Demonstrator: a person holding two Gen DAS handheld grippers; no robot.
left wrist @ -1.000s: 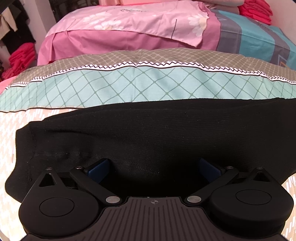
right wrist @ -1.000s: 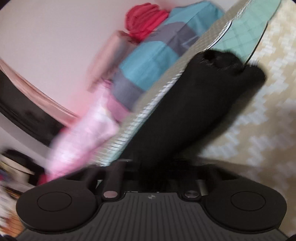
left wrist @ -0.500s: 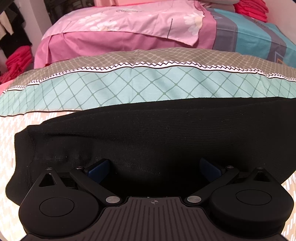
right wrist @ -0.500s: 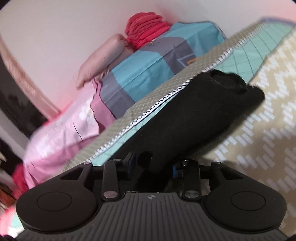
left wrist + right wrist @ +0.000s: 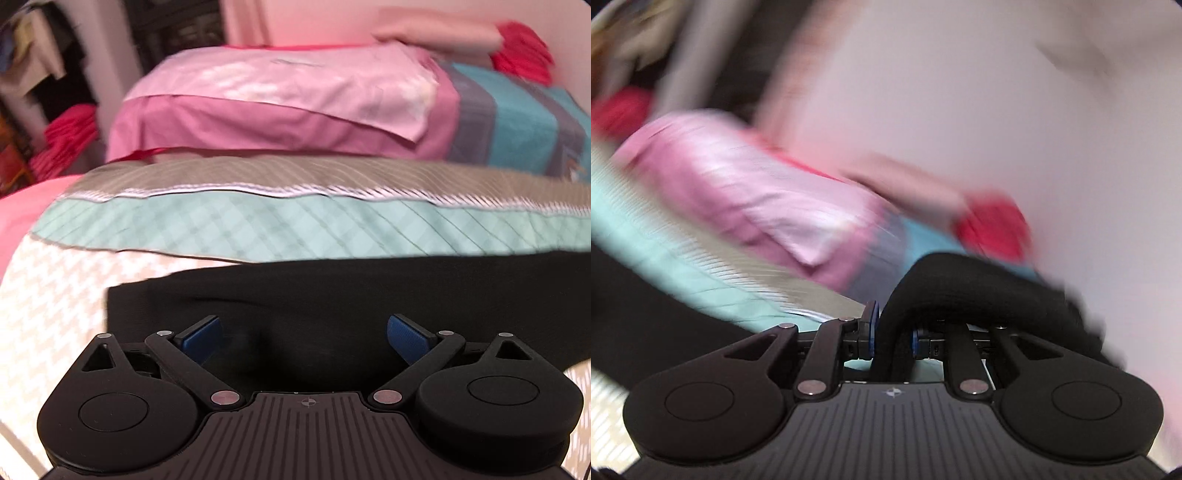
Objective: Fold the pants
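Note:
Black pants (image 5: pixel 332 295) lie across the bed in a long band. My left gripper (image 5: pixel 304 332) hovers over their near edge, open, its blue pads (image 5: pixel 201 334) wide apart and gripping nothing. In the blurred right wrist view, one end of the pants (image 5: pixel 979 280) arches up off the bed and droops to the right. My right gripper (image 5: pixel 892 336) has that fabric between its blue pads; its jaws are closing and the pads press on the cloth.
The bed cover has a cream zigzag part (image 5: pixel 55 295), then a teal lattice band (image 5: pixel 295 229) and a grey band. Behind lie pink folded bedding (image 5: pixel 280 103), a teal-and-grey piece (image 5: pixel 517 129) and red cloth stacks (image 5: pixel 524 48). A pale wall (image 5: pixel 997 110) stands at the right.
The left gripper has lifted and drawn back from the pants, jaws still open. The right gripper has rolled to level and swung sideways, lifting its end of the pants off the bed.

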